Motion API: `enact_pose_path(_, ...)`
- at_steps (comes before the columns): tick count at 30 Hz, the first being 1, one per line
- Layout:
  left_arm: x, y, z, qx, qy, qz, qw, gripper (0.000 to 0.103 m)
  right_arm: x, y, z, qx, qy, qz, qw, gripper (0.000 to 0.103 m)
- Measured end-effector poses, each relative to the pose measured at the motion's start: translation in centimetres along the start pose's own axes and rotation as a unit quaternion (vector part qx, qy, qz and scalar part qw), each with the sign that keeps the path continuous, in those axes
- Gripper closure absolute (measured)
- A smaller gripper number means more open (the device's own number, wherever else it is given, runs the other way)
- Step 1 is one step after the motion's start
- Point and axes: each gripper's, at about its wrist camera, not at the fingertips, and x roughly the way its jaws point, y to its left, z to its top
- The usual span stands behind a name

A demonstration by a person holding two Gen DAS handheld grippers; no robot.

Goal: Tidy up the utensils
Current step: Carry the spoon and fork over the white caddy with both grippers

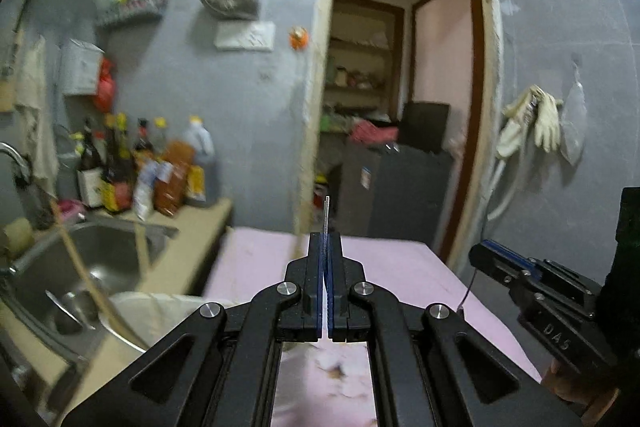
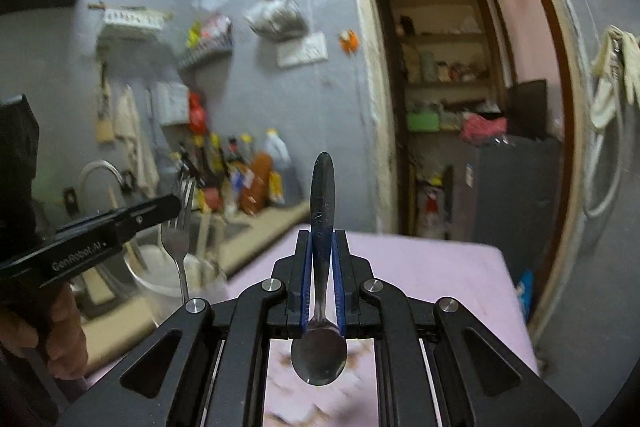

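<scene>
My left gripper [image 1: 325,241] is shut on a metal fork [image 1: 327,213], seen edge-on as a thin strip rising between the blue pads. In the right wrist view that fork [image 2: 176,239] shows with its tines up, held by the left gripper [image 2: 170,205] above a clear container [image 2: 176,287]. My right gripper [image 2: 322,239] is shut on a metal spoon [image 2: 322,203], handle pointing forward and up, bowl hanging below the jaws. The right gripper [image 1: 480,253] shows at the right in the left wrist view. Both are held over a pink-covered table [image 2: 420,267].
A steel sink [image 1: 100,267] with a tap [image 1: 16,155] lies to the left, with bottles [image 1: 152,167] on the counter behind it. A round white-rimmed container [image 1: 132,311] stands near the sink. An open doorway [image 1: 400,87] and a dark cabinet [image 1: 400,187] lie beyond the table.
</scene>
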Motion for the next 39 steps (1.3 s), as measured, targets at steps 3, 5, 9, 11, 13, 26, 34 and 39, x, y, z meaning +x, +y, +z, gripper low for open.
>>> enact_pose_path(3, -1.4, 2.3, 1.4, 0.001, -0.022, 0.027, 0.9994, 0.103, 1.1, 1.4, 1.4, 0.007, -0.020, 0.029, 0.999, 0.095)
enact_pose_path(5, -2.2, 3.9, 2.4, 0.001, -0.037, 0.044, 0.9984, 0.103, 1.3, 2.3, 2.2, 0.010, -0.032, 0.045, 0.998, 0.095)
enact_pose_path(9, -3.7, 7.0, 3.8, -0.001, -0.053, 0.084, 0.9951, 0.103, 2.6, 4.7, 3.7, 0.004, -0.051, 0.075, 0.996, 0.095)
enact_pose_path(11, -4.4, 8.7, 4.2, -0.003, -0.062, 0.106, 0.9924, 0.103, 3.0, 5.7, 4.1, 0.001, -0.056, 0.084, 0.995, 0.095)
enact_pose_path(13, -5.0, 10.3, 4.6, -0.006, -0.069, 0.121, 0.9902, 0.103, 3.5, 6.7, 4.4, -0.003, -0.061, 0.093, 0.994, 0.095)
enact_pose_path(26, -2.7, 16.0, 3.0, -0.028, -0.062, 0.224, 0.9721, 0.103, 6.9, 9.8, 2.5, 0.009, -0.067, 0.058, 0.996, 0.095)
enact_pose_path(34, -0.6, 15.9, 0.8, -0.019, -0.058, 0.271, 0.9608, 0.103, 8.2, 11.0, 0.9, -0.001, -0.070, 0.056, 0.996, 0.095)
enact_pose_path(39, 0.4, 15.7, 0.3, -0.005, -0.053, 0.270, 0.9613, 0.103, 9.4, 11.6, -0.3, -0.009, -0.052, 0.047, 0.998, 0.095)
